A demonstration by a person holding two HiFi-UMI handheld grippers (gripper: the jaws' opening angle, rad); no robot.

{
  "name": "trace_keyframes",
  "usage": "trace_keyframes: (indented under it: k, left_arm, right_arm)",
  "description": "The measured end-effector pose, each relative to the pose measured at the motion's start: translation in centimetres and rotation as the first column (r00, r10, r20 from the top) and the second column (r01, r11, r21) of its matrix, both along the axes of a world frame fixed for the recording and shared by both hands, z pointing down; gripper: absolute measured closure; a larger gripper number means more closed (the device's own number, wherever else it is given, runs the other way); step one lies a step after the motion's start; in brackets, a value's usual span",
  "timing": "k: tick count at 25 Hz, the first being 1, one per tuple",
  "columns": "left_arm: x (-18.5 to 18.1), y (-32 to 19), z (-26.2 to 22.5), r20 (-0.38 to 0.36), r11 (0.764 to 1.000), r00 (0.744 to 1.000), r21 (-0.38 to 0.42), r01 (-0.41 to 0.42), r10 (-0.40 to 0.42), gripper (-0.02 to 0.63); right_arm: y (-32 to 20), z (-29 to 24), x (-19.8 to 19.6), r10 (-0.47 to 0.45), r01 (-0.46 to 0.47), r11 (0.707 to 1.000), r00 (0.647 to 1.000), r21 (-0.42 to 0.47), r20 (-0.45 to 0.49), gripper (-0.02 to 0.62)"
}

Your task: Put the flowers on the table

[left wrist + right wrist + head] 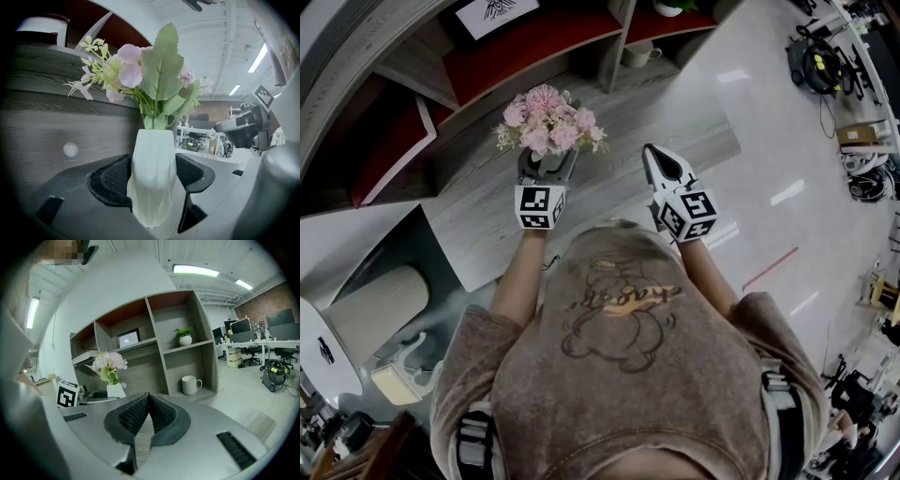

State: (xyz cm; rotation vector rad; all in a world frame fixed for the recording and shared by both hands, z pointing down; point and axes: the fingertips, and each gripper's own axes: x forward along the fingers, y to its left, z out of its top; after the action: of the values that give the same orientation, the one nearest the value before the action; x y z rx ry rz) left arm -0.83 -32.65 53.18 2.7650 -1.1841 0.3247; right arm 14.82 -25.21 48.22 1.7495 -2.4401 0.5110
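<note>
item: left gripper (152, 180). jaws closed on the white vase (154, 150), pads pressed to either side of its ribbed body, base hanging below the pads.
contents: flowers (548, 120), pink blooms and broad green leaves, standing tall above the vase and wider than it.
below the vase: grey wood-grain worktop (609, 178); no view shows whether the base touches it.
behind the vase: shelf unit (154, 333), close to the blooms; mug (190, 385) in a lower bay, well to the right of the vase.
right of the vase: right gripper (148, 397), jaws shut together on nothing, held apart from the vase.
hazards, as judged:
- top-heavy load on a narrow base; letting go while tilted or before the base sits flat could tip it.
- smooth tapered body may slide through the pads if the grip eases early.
- blooms may brush the shelf unit if the vase is set too far back.
</note>
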Motion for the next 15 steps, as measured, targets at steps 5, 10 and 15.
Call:
trace_keyframes:
  k: [5,10,15]
  left_arm:
    - [0.32,-0.19,-0.14,0.006,1.000,1.000,-0.003,-0.006,0.006,0.298]
    - [0.66,-0.39,-0.13,0.001,1.000,1.000,-0.013,-0.004,0.004,0.298]
    - [0.66,-0.23,0.43,-0.001,0.999,1.000,-0.036,-0.009,0.009,0.298]
  right_arm:
    - [-0.31,-0.06,0.36,0.001,-0.001,1.000,1.000,-0.004,0.002,0.597]
    - [-0.47,-0.25,0.68,0.005,-0.005,1.000,1.000,-0.004,0.006,0.597]
    - [-0.06,-0.12,0.54,0.008,-0.008,1.000,1.000,-0.001,0.005,0.597]
